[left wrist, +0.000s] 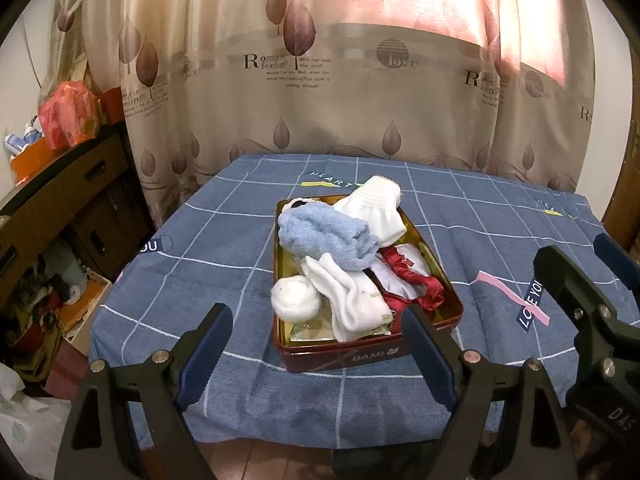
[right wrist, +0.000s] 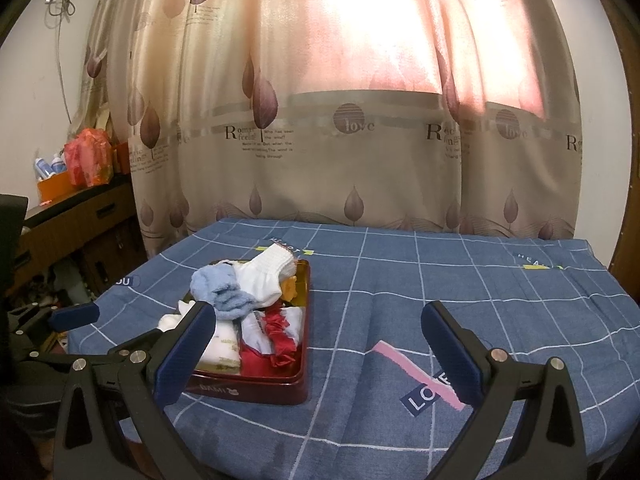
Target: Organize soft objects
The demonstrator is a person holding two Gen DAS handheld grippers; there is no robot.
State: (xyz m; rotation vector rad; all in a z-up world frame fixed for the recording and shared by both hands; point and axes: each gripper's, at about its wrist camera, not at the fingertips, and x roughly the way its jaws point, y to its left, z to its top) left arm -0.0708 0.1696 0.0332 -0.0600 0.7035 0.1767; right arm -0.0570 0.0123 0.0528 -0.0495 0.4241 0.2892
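The left gripper (left wrist: 318,328) is hovering at the near edge of the table (left wrist: 224,240), its two blue-padded fingers (left wrist: 208,344) spread wide apart and holding nothing. Between them, just beyond the tips, a dark red tin (left wrist: 348,354) is sitting on the blue checked cloth (left wrist: 460,224) that is covering the table. The right gripper (right wrist: 318,344) is hanging to the right of the tin, its fingers (right wrist: 448,348) also standing wide apart and empty, over a bare stretch of cloth with a pink stripe and a "LOVE" label (right wrist: 424,394).

The soft things are all lying piled inside the tin. At its near left corner a white rolled ball (left wrist: 295,295) is resting against a white sock (left wrist: 352,300) that is stretching toward the front wall. To the right of the sock a crumpled dark red ribbon-like cloth (left wrist: 416,280) is lying over a pale fabric piece (left wrist: 412,258). Farther in, a light blue towel (left wrist: 326,240) is lying rolled across the pile, and behind it a white ribbed sock (left wrist: 378,204) is sticking up above the far rim. In the right wrist view a small yellow-orange thing (right wrist: 289,288) is showing beside that sock; what it is I cannot tell.

Beyond the table a beige curtain (left wrist: 320,80) with leaf prints is hanging, and to the left a wooden cabinet (left wrist: 68,184) is carrying a red bag (left wrist: 68,120).
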